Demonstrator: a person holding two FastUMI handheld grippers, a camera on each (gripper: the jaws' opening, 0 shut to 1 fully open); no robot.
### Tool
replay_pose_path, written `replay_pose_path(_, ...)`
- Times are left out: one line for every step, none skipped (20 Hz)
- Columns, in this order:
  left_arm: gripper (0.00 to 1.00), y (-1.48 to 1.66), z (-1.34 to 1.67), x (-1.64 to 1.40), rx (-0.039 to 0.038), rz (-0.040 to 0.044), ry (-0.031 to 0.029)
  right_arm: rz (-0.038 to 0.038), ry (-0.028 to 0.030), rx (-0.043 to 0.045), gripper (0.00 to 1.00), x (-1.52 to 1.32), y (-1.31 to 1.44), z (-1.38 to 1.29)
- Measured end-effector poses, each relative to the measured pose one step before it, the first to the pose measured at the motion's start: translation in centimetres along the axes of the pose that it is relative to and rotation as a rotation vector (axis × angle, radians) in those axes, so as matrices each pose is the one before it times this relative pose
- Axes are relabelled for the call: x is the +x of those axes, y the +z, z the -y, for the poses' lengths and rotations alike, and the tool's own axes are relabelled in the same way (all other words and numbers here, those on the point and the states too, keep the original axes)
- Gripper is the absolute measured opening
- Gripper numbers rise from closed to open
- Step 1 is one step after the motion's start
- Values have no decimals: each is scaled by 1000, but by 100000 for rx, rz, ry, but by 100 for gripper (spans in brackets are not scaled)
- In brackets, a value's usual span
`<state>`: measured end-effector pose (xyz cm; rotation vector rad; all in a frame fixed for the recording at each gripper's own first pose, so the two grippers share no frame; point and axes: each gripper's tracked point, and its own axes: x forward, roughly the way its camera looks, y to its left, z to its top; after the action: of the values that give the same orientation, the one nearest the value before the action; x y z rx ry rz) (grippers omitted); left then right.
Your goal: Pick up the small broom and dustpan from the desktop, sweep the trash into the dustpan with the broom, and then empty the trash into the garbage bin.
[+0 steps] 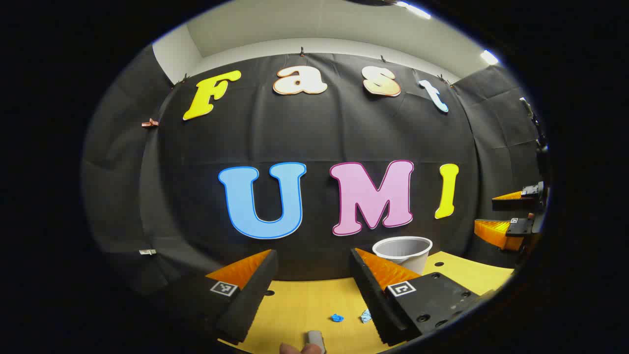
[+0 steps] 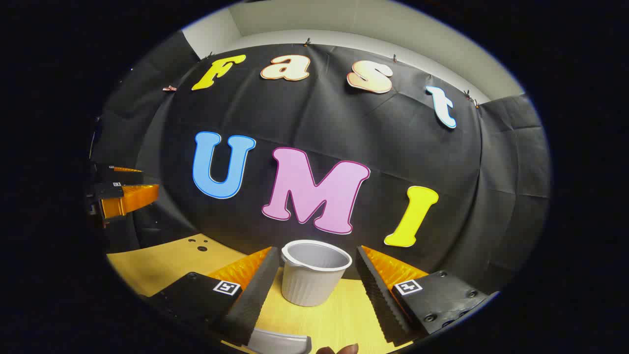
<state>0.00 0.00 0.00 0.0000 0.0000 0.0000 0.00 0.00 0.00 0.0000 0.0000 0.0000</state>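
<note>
risk, trash: two blue scraps (image 1: 337, 317) lie on the yellow desktop (image 1: 300, 305) just ahead of the left gripper (image 1: 313, 282); a broom stroke made too fast or too flat would likely flick them past the dustpan, since they look light
risk, bin: the white ribbed garbage bin (image 2: 314, 278) stands upright straight ahead of the right gripper (image 2: 314, 282), framed between its fingers but farther off; a careless reach forward could knock it over, as it looks light and narrow at the base
risk, grasp: a grey handle end (image 1: 315, 339) sits at the near edge below the left gripper, and a grey plastic edge (image 2: 280, 341), perhaps the dustpan, below the right; I cannot tell which tool is which, so a wrong pick is possible
left gripper: level, pointing at the booth wall, fingers spread wide, holding nothing
right gripper: tilted slightly, fingers wide apart, empty
fingertips: a person's fingertips (image 2: 339, 349) show at the bottom edge
task stage: nothing grasped yet
</note>
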Motion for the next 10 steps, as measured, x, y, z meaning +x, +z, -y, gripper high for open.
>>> replay_pose_path(95,-163,320,139,-166,-913,-400,-272,417,454,97,66,-223,-115)
replay_pose_path(95,-345,299,138,-116,-736,-199,-443,237,303,97,5,-229,60)
replay_pose_path(95,-73,253,102,-146,-794,-99,-627,371,286,97,112,-263,-47)
replay_pose_path(95,-153,169,-90,-436,-789,-168,-437,438,463,98,-3,-100,35)
replay_pose_path(95,-7,160,-66,-522,-656,-234,-350,437,232,97,-80,-206,48)
replay_pose_path(95,-244,69,-73,-434,-716,24,-265,8,-251,97,-1,-104,80)
replay_pose_path(95,-141,26,2,-245,-749,224,-343,2,-284,97,-59,-248,81)
replay_pose_path(95,-253,131,19,-231,-629,176,-691,409,-125,97,-57,-295,17)
replay_pose_path(95,23,40,-62,-260,-592,71,-751,611,47,97,-27,-344,-41)
replay_pose_path(95,-304,-31,-15,-293,-678,339,-1137,744,22,97,-60,-412,-122)
